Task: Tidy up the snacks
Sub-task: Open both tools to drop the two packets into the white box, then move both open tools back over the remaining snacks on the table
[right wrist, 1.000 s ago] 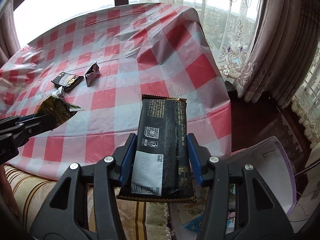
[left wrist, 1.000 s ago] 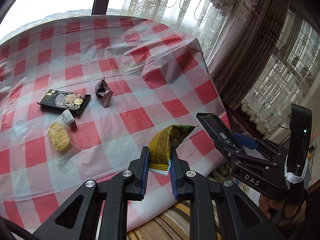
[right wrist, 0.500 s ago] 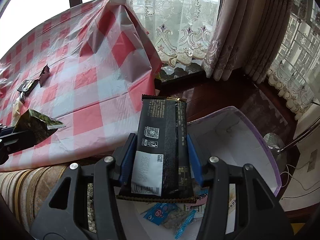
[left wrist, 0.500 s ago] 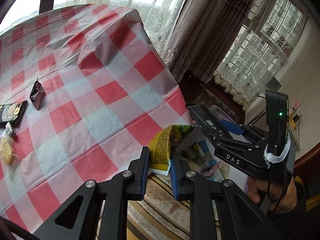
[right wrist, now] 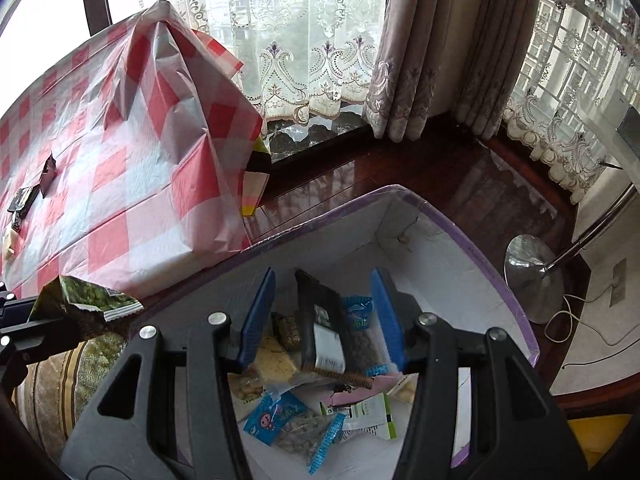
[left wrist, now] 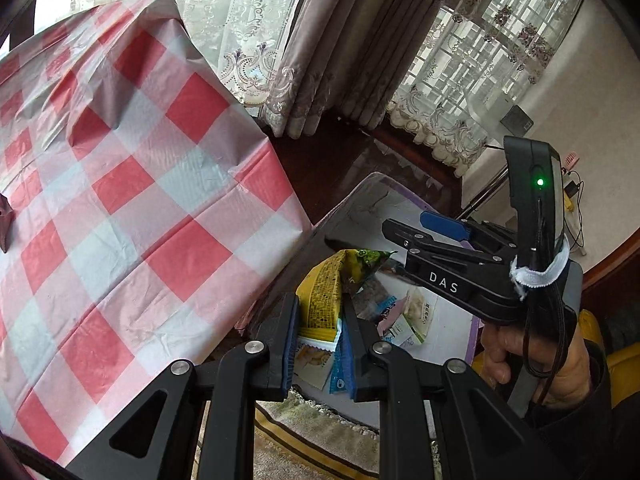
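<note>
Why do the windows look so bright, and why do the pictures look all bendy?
Left wrist view: daylight washes out the lace curtain, and the fisheye lens bows the checked tablecloth and leaves black corners. Right wrist view: the upper left window glass is pure white glare, the box rim curves, and the floor lamp base shines.

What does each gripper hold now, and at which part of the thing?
Left gripper pinches the yellow-green snack bag by its lower sealed end. Right gripper grips nothing; the black packet is loose between its pads.
</note>
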Demonstrator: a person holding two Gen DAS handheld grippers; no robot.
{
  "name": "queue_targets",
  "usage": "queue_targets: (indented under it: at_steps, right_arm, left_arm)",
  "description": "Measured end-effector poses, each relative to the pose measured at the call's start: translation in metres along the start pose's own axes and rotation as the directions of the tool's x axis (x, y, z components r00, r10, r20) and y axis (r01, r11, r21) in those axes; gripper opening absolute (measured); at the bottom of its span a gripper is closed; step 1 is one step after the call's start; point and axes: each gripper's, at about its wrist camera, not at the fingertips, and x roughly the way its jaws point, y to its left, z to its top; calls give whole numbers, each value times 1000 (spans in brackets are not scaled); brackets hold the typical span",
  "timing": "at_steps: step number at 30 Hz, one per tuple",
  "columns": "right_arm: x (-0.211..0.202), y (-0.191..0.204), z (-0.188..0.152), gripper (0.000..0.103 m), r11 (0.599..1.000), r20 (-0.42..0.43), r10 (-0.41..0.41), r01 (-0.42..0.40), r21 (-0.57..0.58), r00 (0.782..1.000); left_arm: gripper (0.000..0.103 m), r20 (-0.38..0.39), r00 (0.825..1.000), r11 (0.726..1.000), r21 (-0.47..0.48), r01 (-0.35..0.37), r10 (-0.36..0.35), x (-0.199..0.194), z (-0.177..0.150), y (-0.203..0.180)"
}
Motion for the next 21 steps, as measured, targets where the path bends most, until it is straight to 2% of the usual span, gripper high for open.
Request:
queue_targets:
  at_steps: [4,6,7,10,21]
  right_arm:
    - [2,-7,2,57,1000,-8,-14,15,22,1000]
    - [2,-9,2,64,999,-8,-19,19,32,1000]
    - [2,-9,2,65,999,-8,-20,20,33,1000]
    - [2,-7,3,66,999,-9,-19,19,31,1000]
    - [-10,21,12,67,1000,10,-11,12,-26,1000]
  left_arm:
    - [22,-13,999,999,29,33,-33,7,3,-11]
    - [32,-23,999,999,37,30,-30,9,3,-14]
    - [41,-22,999,999,41,30,-29,10,2,-16]
    - [50,-10,999,999,33,33,-32,7,2,-14]
    - [53,48,999,1000,-10,-4,5,-11,2,3]
